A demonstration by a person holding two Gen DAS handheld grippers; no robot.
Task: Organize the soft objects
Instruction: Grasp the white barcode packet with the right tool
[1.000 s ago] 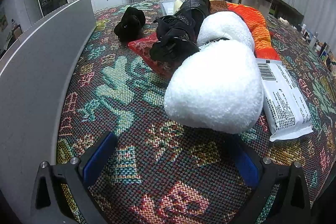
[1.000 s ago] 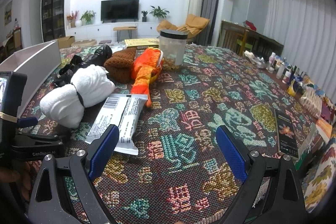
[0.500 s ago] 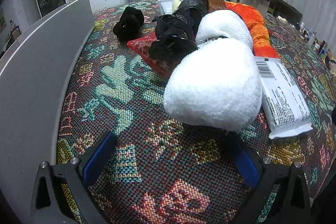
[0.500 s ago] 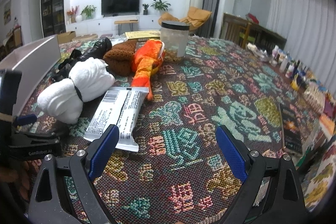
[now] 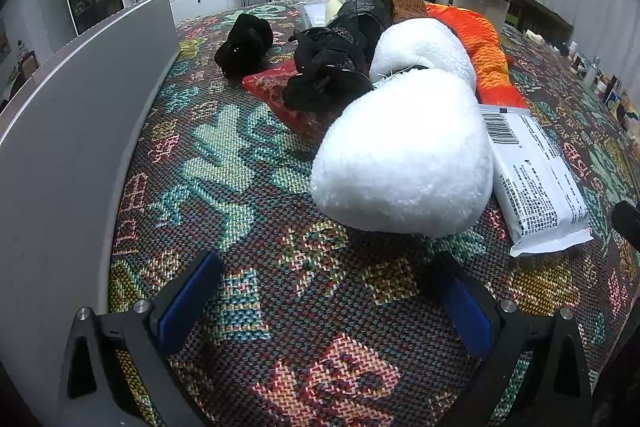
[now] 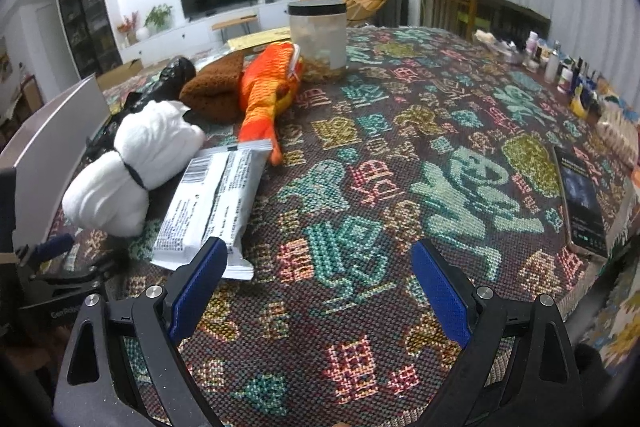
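While both grippers hang spread and empty, the approach to the first soft thing looks to be the step in hand.
Left gripper [image 5: 328, 291] faces the white plush roll [image 5: 404, 155], which lies near on the patterned tabletop [image 5: 224, 163], just left of a white packet [image 5: 536, 179]; right gripper [image 6: 316, 275] hovers over bare cloth. Next, I judge, the left fingers [image 5: 188, 303] must advance to straddle the roll before squeezing its yielding body.
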